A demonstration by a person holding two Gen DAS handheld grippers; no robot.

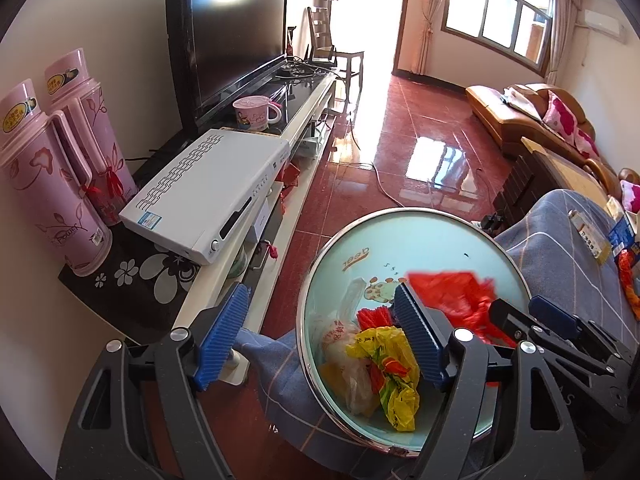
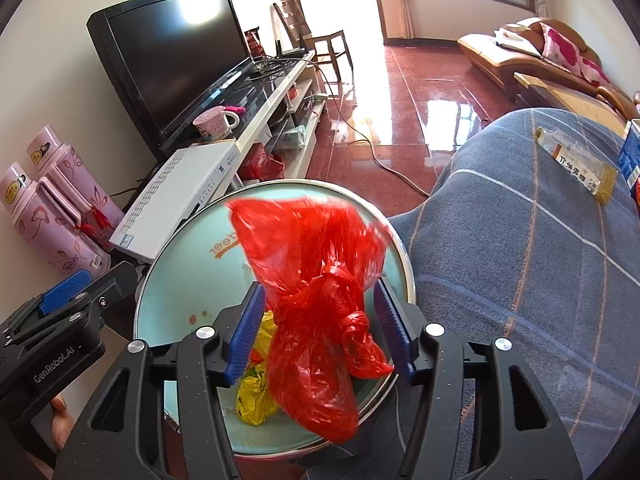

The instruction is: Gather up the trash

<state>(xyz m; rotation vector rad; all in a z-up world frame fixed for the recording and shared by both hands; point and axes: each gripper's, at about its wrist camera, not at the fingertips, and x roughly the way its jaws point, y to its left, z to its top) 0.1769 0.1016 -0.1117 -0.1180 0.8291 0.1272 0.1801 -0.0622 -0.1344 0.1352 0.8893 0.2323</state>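
Since basin (image 2: 180,264) already holds yellow wrapper (image 1: 394,364) and clear bag (image 1: 348,364), job looks mostly done. Right tool (image 2: 320,332) spread, red bag (image 2: 316,292) loose between pads, over basin. Left tool (image 1: 320,340) spread, empty. Packets (image 2: 576,168) on blanket (image 2: 520,280) left.

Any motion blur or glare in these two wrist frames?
Right wrist: the red bag between the right gripper pads is smeared at its top edge; floor glare from the window. Left wrist: same bag blurred over the basin; doorway blown out, TV reflecting light.

A home living room, seemingly: television (image 1: 236,36) on a stand, sofa (image 1: 532,116), tiled floor (image 1: 400,148).
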